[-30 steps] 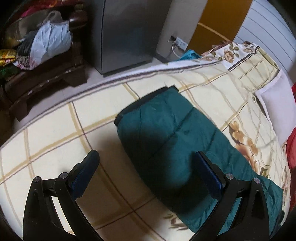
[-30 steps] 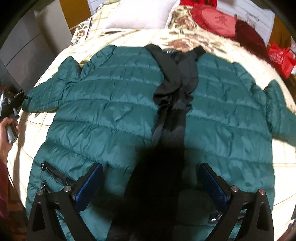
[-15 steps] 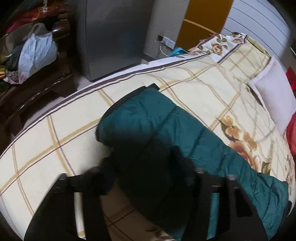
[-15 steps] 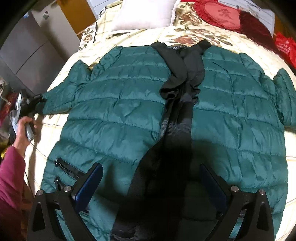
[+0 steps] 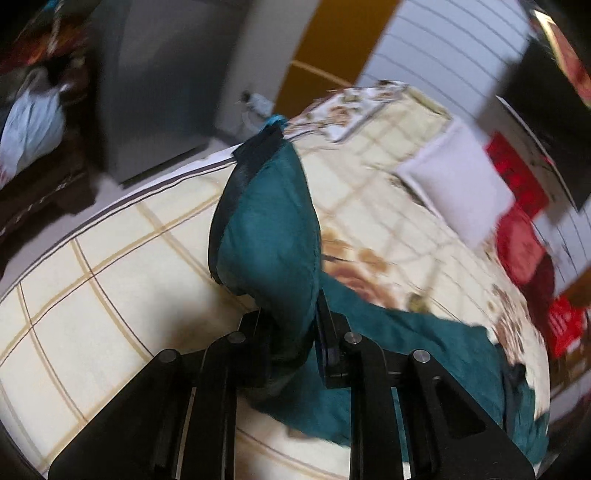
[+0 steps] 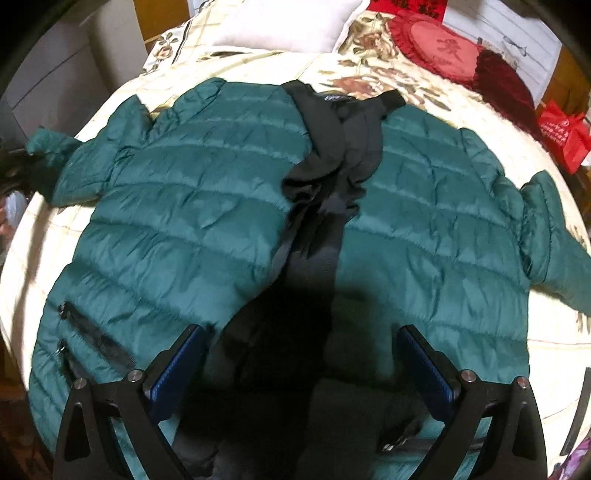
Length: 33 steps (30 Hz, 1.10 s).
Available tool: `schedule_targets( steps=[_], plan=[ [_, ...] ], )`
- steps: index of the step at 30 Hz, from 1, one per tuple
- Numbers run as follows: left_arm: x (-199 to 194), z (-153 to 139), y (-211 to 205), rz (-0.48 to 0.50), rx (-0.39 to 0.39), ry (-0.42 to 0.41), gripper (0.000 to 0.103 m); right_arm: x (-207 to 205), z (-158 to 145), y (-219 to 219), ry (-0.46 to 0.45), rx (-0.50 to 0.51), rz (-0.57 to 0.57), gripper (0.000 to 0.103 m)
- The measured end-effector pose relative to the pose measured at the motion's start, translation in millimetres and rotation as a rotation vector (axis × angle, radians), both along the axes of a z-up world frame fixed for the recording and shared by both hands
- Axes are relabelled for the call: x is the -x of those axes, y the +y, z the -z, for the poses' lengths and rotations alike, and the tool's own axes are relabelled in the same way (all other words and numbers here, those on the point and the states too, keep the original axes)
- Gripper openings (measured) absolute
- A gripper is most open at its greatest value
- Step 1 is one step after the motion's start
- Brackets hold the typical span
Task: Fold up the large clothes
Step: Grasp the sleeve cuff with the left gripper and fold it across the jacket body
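Your left gripper [image 5: 291,332] is clamped on the sleeve [image 5: 269,236] of the dark teal quilted puffer jacket [image 6: 207,206], near its black cuff [image 5: 258,146], and the sleeve stands up off the cream plaid bedspread with brown flowers [image 5: 110,295], its cuff end pointing toward the bed's far edge. The view from that gripper is blurred. Your right gripper [image 6: 299,362] hovers over the jacket's lower hem with its blue-padded fingers [image 6: 177,362] wide apart, holding nothing. The jacket lies front up, spread across the middle of the bed, its black lining and collar [image 6: 332,147] showing along the open centre, and its other sleeve [image 6: 546,229] stretches toward the bed's right edge. A zipped pocket [image 6: 96,339] sits on the lower left panel. At the head of the bed lie a white rectangular pillow [image 6: 288,26] and a red round embroidered cushion [image 6: 439,51], with a red paper bag [image 6: 565,136] beyond the right edge.
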State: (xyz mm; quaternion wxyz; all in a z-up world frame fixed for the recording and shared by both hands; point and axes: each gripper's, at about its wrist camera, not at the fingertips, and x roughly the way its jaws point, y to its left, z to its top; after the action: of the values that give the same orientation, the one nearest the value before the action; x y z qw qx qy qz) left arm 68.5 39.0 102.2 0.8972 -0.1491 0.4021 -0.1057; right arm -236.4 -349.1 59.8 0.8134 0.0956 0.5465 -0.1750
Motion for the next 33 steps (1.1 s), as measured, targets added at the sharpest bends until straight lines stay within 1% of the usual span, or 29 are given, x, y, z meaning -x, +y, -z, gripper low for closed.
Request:
schedule_targets(
  steps=[3, 8, 10, 14, 18, 20, 22, 24, 26, 30, 33],
  plan=[
    [24.0, -15.5, -22.2, 0.069, 0.003, -0.029, 0.017, 2.7, 7.0, -5.8, -0.003, -0.024, 0.027, 0.103],
    [59.3, -37.7, -61.4, 0.177, 0.000, -0.063, 0.017, 14.9, 11.3, -10.6, -0.024, -0.008, 0.068, 0.103],
    [72.7, -45.5, -78.2, 0.223, -0.003, -0.076, 0.017, 19.7, 14.9, -12.8, -0.028, -0.017, 0.080, 0.103],
    [96.3, -54.4, -112.8, 0.298, -0.006, -0.083, 0.017, 21.2, 20.7, -15.1, -0.042, -0.033, 0.091, 0.103],
    [114.6, -52.1, -147.2, 0.351, -0.016, -0.068, 0.017, 19.0, 27.0, -14.7, -0.058, -0.024, 0.084, 0.103],
    [122.4, -49.3, -160.9, 0.370, -0.015, -0.053, 0.017, 17.7, 25.8, -13.8, -0.041, -0.024, 0.063, 0.103],
    [127.6, -46.5, -173.0, 0.387, -0.024, -0.050, 0.017, 21.4, 20.7, -16.6, -0.049, -0.054, 0.073, 0.103],
    [135.6, -44.2, -186.0, 0.407, -0.033, -0.049, 0.017, 30.9, 11.5, -22.9, -0.100, -0.104, 0.103, 0.103],
    [142.8, -43.3, -196.6, 0.429, -0.038, -0.047, 0.017, 39.0, 6.1, -29.7, -0.128, -0.137, 0.127, 0.103],
    [152.6, -40.1, -217.1, 0.466, -0.065, -0.048, 0.017, 53.4, 1.1, -43.3, -0.135, -0.175, 0.164, 0.103],
    [152.7, -31.5, -228.7, 0.481, -0.074, -0.022, 0.017, 64.0, -2.9, -47.5, -0.145, -0.199, 0.172, 0.103]
  ],
)
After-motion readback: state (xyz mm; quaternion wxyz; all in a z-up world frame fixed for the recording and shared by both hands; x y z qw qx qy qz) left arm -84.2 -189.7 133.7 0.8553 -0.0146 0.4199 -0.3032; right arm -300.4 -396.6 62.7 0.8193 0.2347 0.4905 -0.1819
